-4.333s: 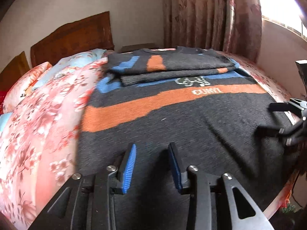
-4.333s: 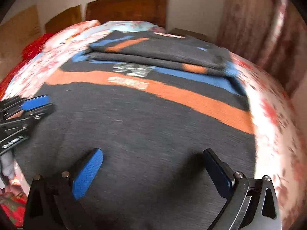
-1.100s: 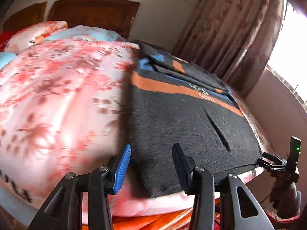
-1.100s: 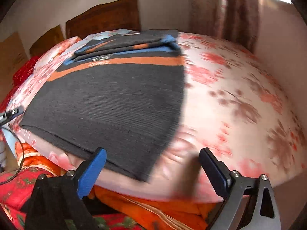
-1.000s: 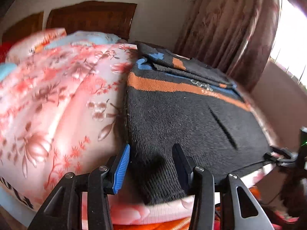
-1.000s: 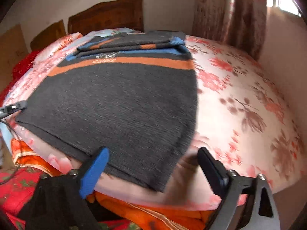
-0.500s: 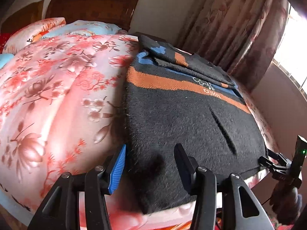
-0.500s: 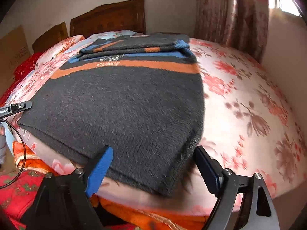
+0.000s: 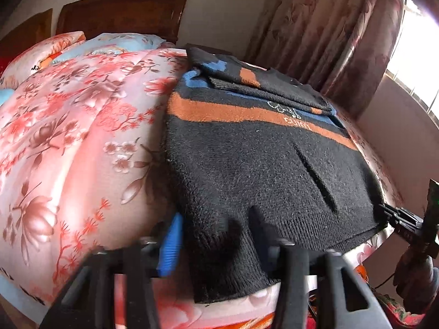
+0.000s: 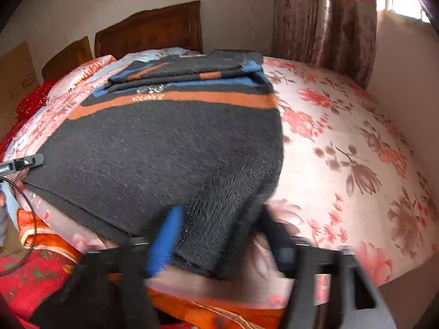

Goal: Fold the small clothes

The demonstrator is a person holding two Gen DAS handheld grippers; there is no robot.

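Note:
A dark grey knit sweater [image 9: 260,159] with orange and blue stripes lies flat on the bed, its top part folded over at the far end [image 9: 260,82]. In the left wrist view my left gripper [image 9: 216,233] is closing its jaws on the sweater's near left hem corner, and the fabric bunches up between the pads. The right wrist view shows the same sweater [image 10: 164,142]. There my right gripper [image 10: 219,235], blurred, pinches the near right hem corner, which rises in a ridge between the fingers. Each gripper also shows at the edge of the other's view: right gripper [image 9: 397,219], left gripper [image 10: 24,163].
The bed has a pink floral quilt [image 9: 68,137], pillows [image 9: 41,52] and a wooden headboard [image 9: 123,8] at the far end. Curtains [image 9: 329,41] and a bright window stand to the right. Red and orange bedding [image 10: 33,274] hangs below the near edge. A cardboard box [image 10: 16,82] stands at the left.
Both grippers' jaws have narrowed from wide apart onto the sweater's near hem corners. The fabric, flat before, now bunches up between the pads.

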